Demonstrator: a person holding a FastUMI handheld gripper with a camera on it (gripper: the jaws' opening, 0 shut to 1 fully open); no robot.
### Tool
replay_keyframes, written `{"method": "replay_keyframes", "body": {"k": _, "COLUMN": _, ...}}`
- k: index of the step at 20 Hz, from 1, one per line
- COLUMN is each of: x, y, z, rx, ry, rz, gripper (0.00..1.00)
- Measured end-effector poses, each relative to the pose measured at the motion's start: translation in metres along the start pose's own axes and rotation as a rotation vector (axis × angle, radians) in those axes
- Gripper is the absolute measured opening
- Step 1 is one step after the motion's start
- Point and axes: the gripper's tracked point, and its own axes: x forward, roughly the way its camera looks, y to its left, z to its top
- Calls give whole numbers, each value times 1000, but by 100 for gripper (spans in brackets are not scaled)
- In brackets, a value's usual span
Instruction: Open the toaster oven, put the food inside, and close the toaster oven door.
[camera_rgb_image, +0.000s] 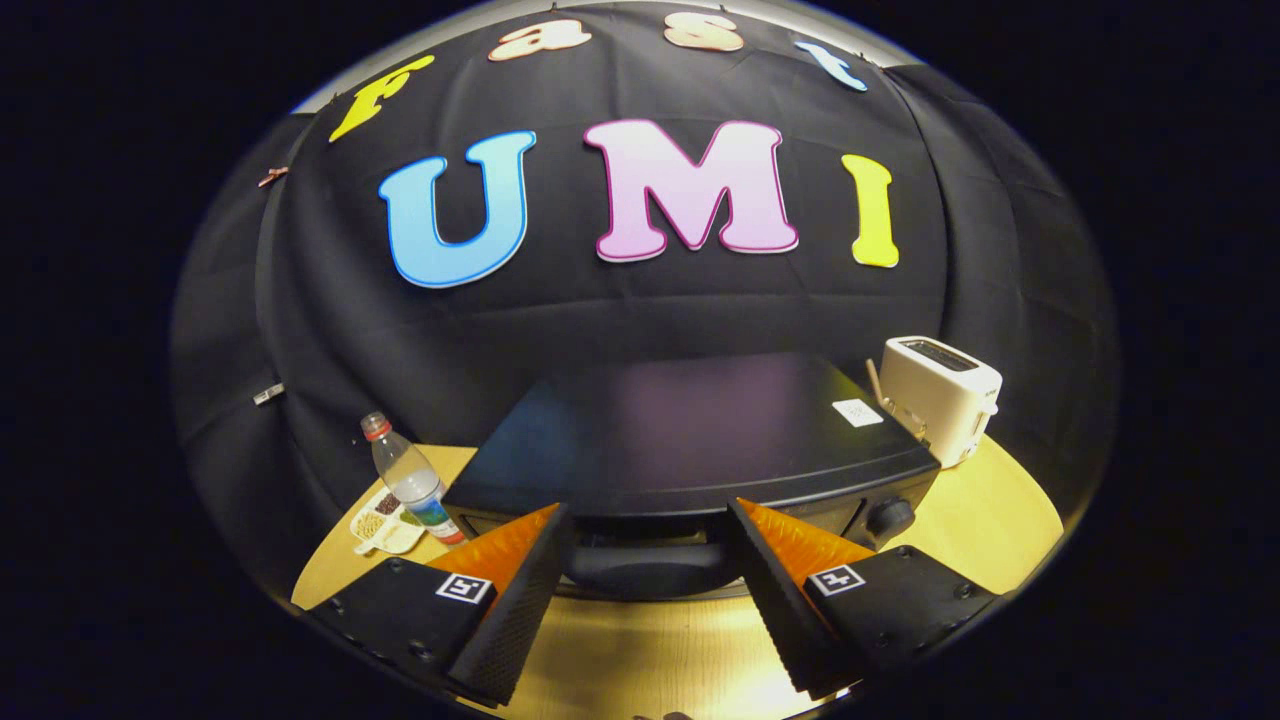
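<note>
A black toaster oven (690, 430) stands on the wooden table right ahead of me, seen from above its top. Its door is shut and the black door handle (650, 565) lies between my two fingers, close to their tips. My gripper (648, 515) is open, its orange and black fingers (515, 590) on either side of the handle without pressing on it. A white divided plate with food (385, 525) sits on the table to the left of the oven, partly hidden behind a bottle.
A clear plastic bottle (410, 480) with a red cap stands at the oven's left front corner. A white pop-up toaster (940, 400) stands behind the oven's right side. The oven's knob (888, 517) is by my right finger. Bare wooden table (640, 650) lies below the fingers.
</note>
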Motion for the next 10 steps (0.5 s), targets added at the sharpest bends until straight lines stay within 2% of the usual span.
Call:
{"method": "replay_keyframes", "body": {"k": 4, "x": -3, "y": 3, "z": -7, "rx": -50, "ry": 6, "rz": 7, "gripper": 99}}
{"method": "replay_keyframes", "body": {"k": 10, "x": -24, "y": -3, "z": -25, "rx": -42, "ry": 89, "rz": 2, "gripper": 99}}
